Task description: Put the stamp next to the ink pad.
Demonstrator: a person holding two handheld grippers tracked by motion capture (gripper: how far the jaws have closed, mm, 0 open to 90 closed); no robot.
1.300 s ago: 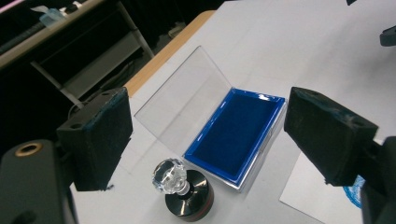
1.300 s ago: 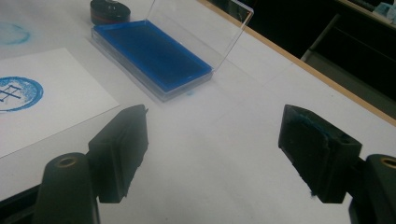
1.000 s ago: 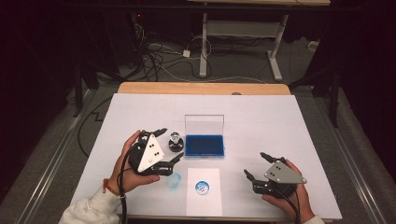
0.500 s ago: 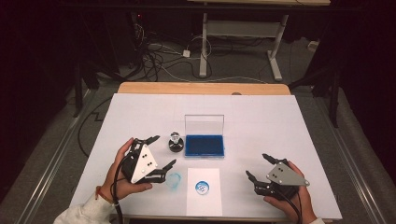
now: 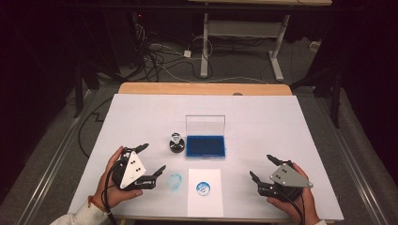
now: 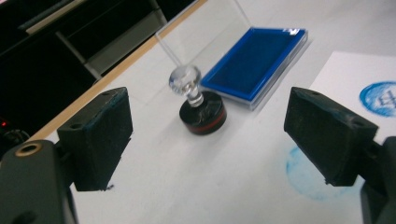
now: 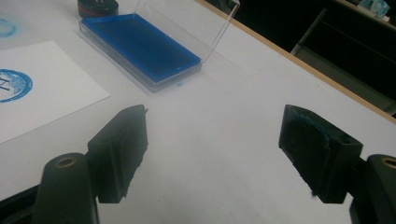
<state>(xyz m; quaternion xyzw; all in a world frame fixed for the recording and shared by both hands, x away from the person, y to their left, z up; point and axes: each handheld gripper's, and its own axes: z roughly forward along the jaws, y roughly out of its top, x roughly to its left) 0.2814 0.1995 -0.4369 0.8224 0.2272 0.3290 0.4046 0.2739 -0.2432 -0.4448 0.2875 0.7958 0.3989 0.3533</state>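
Observation:
A round black stamp (image 5: 176, 142) with a clear knob stands upright on the white table, just left of the blue ink pad (image 5: 205, 146), whose clear lid is raised. In the left gripper view the stamp (image 6: 201, 105) stands ahead of my left gripper (image 6: 212, 135), apart from both jaws. In the high view my left gripper (image 5: 154, 157) is open and empty, near and left of the stamp. My right gripper (image 5: 261, 166) is open and empty at the front right. The right gripper view has the ink pad (image 7: 140, 46) far ahead of my right gripper (image 7: 224, 154).
A white paper sheet (image 5: 204, 201) with a round blue print (image 5: 202, 188) lies at the front edge between the grippers. A faint blue ring smudge (image 5: 174, 181) marks the table left of it. A wooden table edge (image 5: 202, 88) runs along the far side.
My left gripper has drawn back from the stamp toward the front left. The stamp stays standing beside the ink pad. The right gripper has barely moved.

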